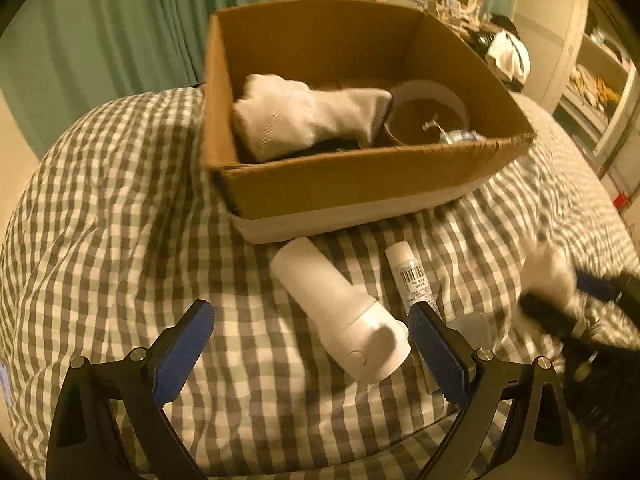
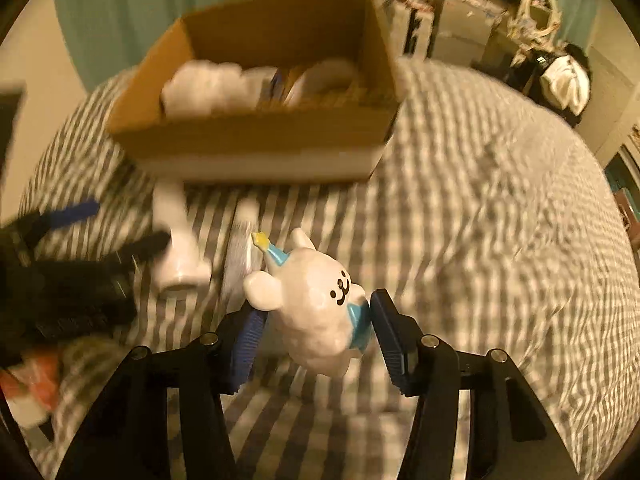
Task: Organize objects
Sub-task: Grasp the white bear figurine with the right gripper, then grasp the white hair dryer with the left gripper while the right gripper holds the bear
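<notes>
Box (image 1: pixel 360 184): sock (image 1: pixel 304 120), tape roll (image 1: pixel 428 108) | left claw (image 1: pixel 312 340) spread | right claw (image 2: pixel 316 332) pinching bear figurine (image 2: pixel 316 304)

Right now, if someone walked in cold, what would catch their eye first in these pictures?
Probably the white bear figurine with a smiling face and blue trim, held between the jaws of the right gripper above the checked bedspread. Behind it sits an open cardboard box with a white sock inside. In front of the open left gripper, a white bottle lies on its side.
</notes>
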Tool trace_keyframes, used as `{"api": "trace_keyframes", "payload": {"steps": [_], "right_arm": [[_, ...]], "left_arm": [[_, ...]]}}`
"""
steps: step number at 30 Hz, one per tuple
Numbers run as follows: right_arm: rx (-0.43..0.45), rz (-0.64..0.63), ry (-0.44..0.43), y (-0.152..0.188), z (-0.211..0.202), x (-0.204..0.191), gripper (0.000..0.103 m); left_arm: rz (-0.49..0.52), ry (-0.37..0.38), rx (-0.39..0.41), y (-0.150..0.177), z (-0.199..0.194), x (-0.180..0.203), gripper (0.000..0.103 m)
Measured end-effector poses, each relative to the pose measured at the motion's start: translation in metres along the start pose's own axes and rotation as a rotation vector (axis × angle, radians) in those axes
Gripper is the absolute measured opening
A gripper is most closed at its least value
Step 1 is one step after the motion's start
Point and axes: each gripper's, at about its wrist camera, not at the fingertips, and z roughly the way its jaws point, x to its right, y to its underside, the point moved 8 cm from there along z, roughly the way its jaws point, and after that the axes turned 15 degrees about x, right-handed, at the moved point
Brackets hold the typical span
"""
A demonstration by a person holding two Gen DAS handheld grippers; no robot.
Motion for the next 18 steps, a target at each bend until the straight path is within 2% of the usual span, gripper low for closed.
{"api": "trace_keyframes", "payload": {"steps": [5,10,11,13,18], "right_arm": [[0.028,0.051,0.003,-0.009,0.006,0.007,0.053],[0.030,0.077,-0.014,-0.009,0.010,0.008,0.053],[0.033,0.080,-0.017,-0.009,0.009,0.009,0.053],[0.034,0.081,-0.019,-0.008,0.011,0.007,0.053],[0.042,0.078,-0.018,-0.007,0.009,0.007,0.053]], "left_arm": [[0.070,0.028,-0.056,0.012,0.018,0.018,0.100],[0.083,0.036,-0.125,0.027,0.038,0.022,0.098],[0.069,0.043,-0.124,0.026,0.040,0.021,0.096],[0.050,0.050,-0.127,0.025,0.043,0.018,0.081],[0.010,0.084,-0.133,0.026,0.040,0.015,0.071]]}}
